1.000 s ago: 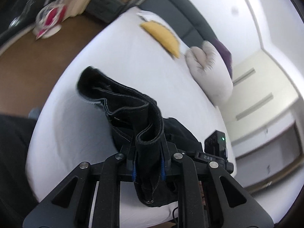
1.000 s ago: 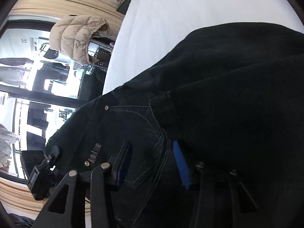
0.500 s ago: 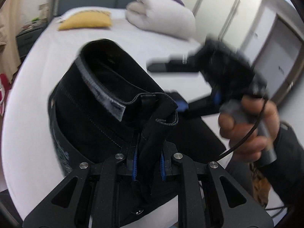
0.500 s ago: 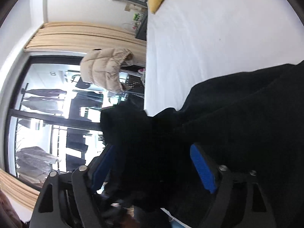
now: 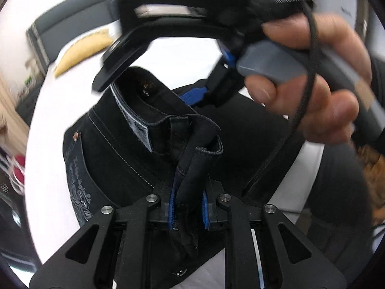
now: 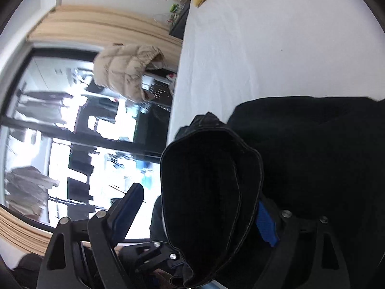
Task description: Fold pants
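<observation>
left claw [image 5: 189, 210] pinches black pants [image 5: 134, 149] over white bed [image 5: 48, 168].

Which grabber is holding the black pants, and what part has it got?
The left gripper pinches the black pants at a bunched fold of the waistband. The right gripper is open around the fabric.

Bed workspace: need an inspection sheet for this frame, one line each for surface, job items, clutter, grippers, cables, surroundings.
Surface: bed with white sheet, lightly creased.
Job's things: black jeans bunched on the sheet, waistband lifted and gaping open, not yet folded.
Clutter: yellow pillow at the head of the bed.
Grippers: left gripper shut on a fold of the waistband; right gripper open, jaws wide, the waistband loop between them, one blue pad against the denim.
Cables: black cable runs past the right hand.
Surroundings: beige puffer jacket hanging by the window; dark headboard.
</observation>
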Demonstrator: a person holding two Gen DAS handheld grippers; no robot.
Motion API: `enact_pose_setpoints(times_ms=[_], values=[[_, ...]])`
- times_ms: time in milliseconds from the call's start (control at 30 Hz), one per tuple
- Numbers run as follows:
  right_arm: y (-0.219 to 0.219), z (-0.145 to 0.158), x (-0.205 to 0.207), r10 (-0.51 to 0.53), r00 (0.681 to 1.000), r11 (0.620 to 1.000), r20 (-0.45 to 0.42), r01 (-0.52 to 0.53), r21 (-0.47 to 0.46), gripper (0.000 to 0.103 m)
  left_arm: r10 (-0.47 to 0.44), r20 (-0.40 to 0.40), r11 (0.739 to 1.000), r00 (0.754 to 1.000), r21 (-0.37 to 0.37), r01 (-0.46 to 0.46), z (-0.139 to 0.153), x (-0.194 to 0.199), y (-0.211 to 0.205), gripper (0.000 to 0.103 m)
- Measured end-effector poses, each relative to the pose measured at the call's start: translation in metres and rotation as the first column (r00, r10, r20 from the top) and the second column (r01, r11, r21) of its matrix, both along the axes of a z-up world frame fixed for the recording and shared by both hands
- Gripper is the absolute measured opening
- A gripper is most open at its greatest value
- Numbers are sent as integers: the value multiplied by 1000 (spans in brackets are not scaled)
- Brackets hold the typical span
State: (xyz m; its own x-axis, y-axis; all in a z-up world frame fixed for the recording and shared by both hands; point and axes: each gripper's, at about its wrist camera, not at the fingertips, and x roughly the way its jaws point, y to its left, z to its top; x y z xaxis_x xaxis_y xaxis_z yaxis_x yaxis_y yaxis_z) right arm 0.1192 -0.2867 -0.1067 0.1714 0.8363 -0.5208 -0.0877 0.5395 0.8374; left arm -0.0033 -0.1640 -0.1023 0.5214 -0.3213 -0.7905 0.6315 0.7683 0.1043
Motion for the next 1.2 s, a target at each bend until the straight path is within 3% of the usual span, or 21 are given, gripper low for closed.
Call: enact_pose_setpoints(times_ms=[100,233,267,667,1200], values=[[2,1,0,27,1000,993,11,-26,-115,74,-43,38,998,998,39,41,-4,-18,-11,15],[-16,-14,-2,-1,1000,987,-13,-1,-160,18,-50,20,998,999,33,49,-12,-26,-21,15],[-21,-17,-3,-17,1000,987,-15,14,-162,15,-54,16,998,998,29,53,-13,-26,-22,15],[-87,-19,-14,-129,991,979,37,133,-154,14,-157,14,988,988,-14,157,-5,-21,-93,14],[-128,-48,-23,-215,977,968,15,215,-131,14,-192,-56,981,980,-20,191,-32,-2,-115,14]])
